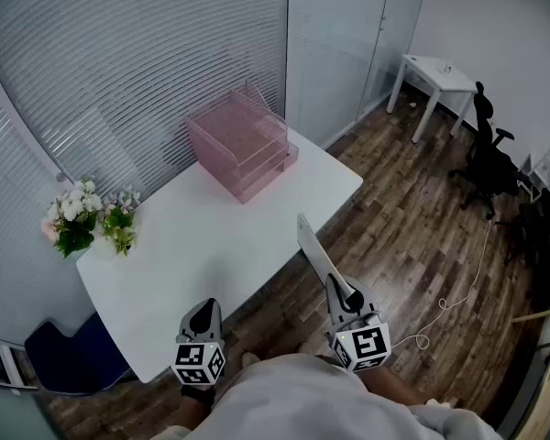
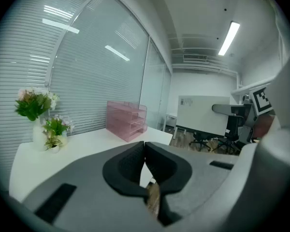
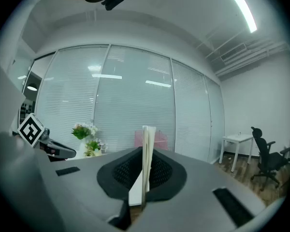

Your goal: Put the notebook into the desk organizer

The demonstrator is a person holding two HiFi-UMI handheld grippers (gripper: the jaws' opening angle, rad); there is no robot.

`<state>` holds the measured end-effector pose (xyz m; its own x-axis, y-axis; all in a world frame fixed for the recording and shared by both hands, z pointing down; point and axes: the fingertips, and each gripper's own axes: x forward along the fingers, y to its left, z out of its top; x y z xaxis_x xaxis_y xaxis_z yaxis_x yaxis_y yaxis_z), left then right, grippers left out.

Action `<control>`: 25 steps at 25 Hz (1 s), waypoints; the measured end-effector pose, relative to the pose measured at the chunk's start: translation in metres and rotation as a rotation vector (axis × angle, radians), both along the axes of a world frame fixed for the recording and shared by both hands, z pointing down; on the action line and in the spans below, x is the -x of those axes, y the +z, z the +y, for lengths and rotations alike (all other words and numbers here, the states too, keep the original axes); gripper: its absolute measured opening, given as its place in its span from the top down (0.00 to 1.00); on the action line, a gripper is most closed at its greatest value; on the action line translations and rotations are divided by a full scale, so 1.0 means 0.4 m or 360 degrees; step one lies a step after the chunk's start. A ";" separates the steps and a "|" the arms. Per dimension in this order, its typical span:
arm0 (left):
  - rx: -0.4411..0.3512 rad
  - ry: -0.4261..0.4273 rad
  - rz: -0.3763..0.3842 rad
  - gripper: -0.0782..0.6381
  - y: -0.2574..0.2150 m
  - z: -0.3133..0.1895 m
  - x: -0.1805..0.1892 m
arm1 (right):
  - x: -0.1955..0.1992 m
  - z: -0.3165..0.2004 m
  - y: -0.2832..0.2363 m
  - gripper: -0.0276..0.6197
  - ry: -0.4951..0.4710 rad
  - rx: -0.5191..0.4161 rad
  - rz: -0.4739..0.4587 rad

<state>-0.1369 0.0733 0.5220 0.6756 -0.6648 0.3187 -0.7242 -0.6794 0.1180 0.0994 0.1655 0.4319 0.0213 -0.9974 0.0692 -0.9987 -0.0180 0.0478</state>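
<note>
Pink mesh desk organizer [image 1: 241, 143] upper centre on white tabletop [image 1: 192, 236]; right gripper [image 1: 338, 291] fingers pinch thin notebook [image 1: 312, 246]; left gripper [image 2: 145, 149] fingers pressed together.

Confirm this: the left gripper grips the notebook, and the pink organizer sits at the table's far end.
Not the left: the right gripper grips the notebook, as the right gripper view shows. The left gripper is shut on nothing. The pink organizer does sit at the table's far end.

The white rectangular bench [image 1: 211, 246] is carrying a pink tiered mesh desk organizer [image 1: 240, 143] at its far end and two small white vases of flowers [image 1: 73, 216] by its left corner.
</note>
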 end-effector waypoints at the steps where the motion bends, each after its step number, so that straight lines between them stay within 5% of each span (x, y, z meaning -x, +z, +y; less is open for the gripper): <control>1: 0.0002 -0.0002 -0.0001 0.88 0.001 -0.001 -0.001 | -0.002 -0.002 -0.001 0.92 0.0000 -0.0001 0.0000; 25: 0.0078 -0.0113 -0.0036 0.88 0.042 0.047 -0.091 | -0.121 -0.009 -0.006 0.92 -0.0076 -0.0042 0.0002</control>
